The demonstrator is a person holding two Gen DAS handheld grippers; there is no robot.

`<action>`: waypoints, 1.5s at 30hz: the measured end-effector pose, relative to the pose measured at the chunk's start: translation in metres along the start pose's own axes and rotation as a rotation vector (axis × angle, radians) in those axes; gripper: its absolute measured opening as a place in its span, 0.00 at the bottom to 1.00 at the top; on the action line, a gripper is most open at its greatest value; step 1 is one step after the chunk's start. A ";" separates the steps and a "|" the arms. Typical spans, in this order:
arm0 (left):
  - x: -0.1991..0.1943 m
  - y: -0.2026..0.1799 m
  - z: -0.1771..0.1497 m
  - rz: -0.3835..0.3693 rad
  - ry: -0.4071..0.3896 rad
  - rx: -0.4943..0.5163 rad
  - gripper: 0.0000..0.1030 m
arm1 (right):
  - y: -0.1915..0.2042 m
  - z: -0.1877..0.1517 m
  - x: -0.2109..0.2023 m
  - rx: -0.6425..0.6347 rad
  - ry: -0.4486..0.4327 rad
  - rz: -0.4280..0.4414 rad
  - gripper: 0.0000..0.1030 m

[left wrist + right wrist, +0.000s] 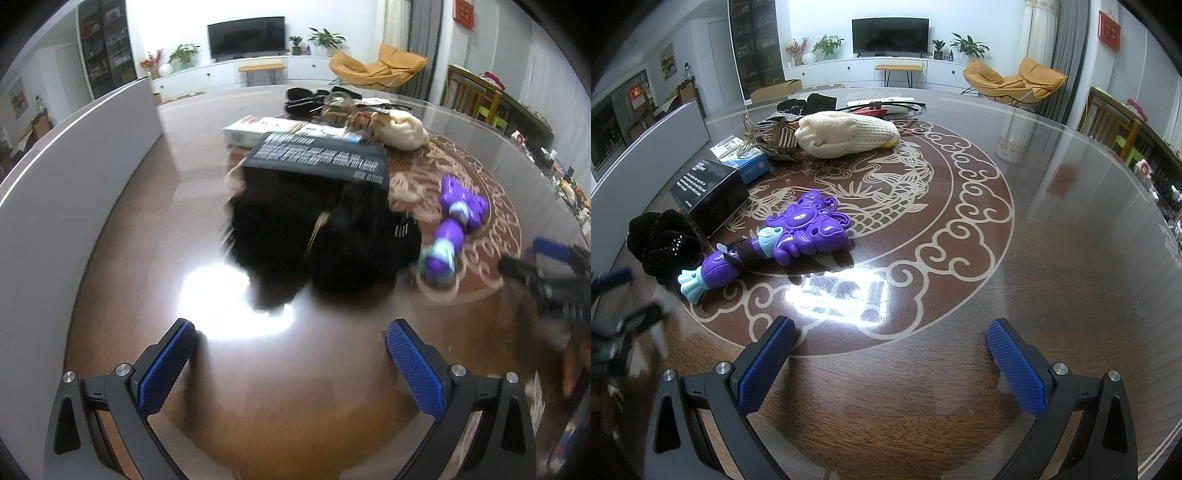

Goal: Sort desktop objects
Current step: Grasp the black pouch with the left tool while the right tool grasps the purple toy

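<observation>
1. Left gripper (291, 354) hovers with jaws spread wide and nothing between them, aimed at the black fuzzy thing (317, 236) at its 12 o'clock, probably lining up a first pick.
2. Behind that sits a black box (317, 157), white print on top.
3. At 2 o'clock lies the purple toy (798, 236), glossy plastic with pale blue ends.
4. Right gripper (892, 347), likewise spread and empty, waits over the glass-topped table (1052, 240); the toy is at its 11 o'clock.

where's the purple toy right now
In the right wrist view the purple toy lies left of centre on the table's dragon pattern, between the black box and black fuzzy scrunchie.
</observation>
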State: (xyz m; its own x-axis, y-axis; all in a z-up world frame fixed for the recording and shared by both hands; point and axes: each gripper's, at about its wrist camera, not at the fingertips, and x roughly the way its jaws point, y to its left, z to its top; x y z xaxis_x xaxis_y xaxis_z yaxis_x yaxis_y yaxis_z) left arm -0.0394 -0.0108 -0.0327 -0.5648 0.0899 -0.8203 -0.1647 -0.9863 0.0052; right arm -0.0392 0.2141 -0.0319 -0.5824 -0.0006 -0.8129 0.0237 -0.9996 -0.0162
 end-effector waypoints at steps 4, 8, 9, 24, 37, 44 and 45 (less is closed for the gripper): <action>-0.011 0.017 -0.018 0.038 -0.006 -0.060 1.00 | -0.001 0.000 0.000 0.006 -0.002 0.006 1.00; -0.013 0.019 -0.021 0.051 -0.012 -0.076 1.00 | -0.019 0.009 -0.014 0.235 -0.055 0.219 1.00; -0.013 0.019 -0.020 0.052 -0.012 -0.077 1.00 | -0.018 0.016 -0.016 0.311 -0.063 0.245 1.00; -0.011 0.020 -0.018 0.047 -0.013 -0.075 1.00 | 0.041 0.032 0.023 0.001 0.029 -0.034 1.00; -0.014 -0.012 0.055 -0.006 -0.108 -0.237 1.00 | -0.004 0.005 0.005 0.016 -0.002 -0.010 1.00; 0.013 -0.003 0.043 0.139 -0.010 -0.133 1.00 | -0.004 0.005 0.005 0.016 -0.002 -0.010 1.00; 0.003 0.008 0.032 0.146 -0.016 -0.123 1.00 | -0.004 0.005 0.005 0.016 -0.002 -0.010 1.00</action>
State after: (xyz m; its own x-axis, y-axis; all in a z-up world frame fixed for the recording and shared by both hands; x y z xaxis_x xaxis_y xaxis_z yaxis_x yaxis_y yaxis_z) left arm -0.0686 -0.0135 -0.0167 -0.5883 -0.0538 -0.8068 0.0196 -0.9984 0.0523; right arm -0.0467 0.2177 -0.0328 -0.5844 0.0093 -0.8114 0.0048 -0.9999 -0.0150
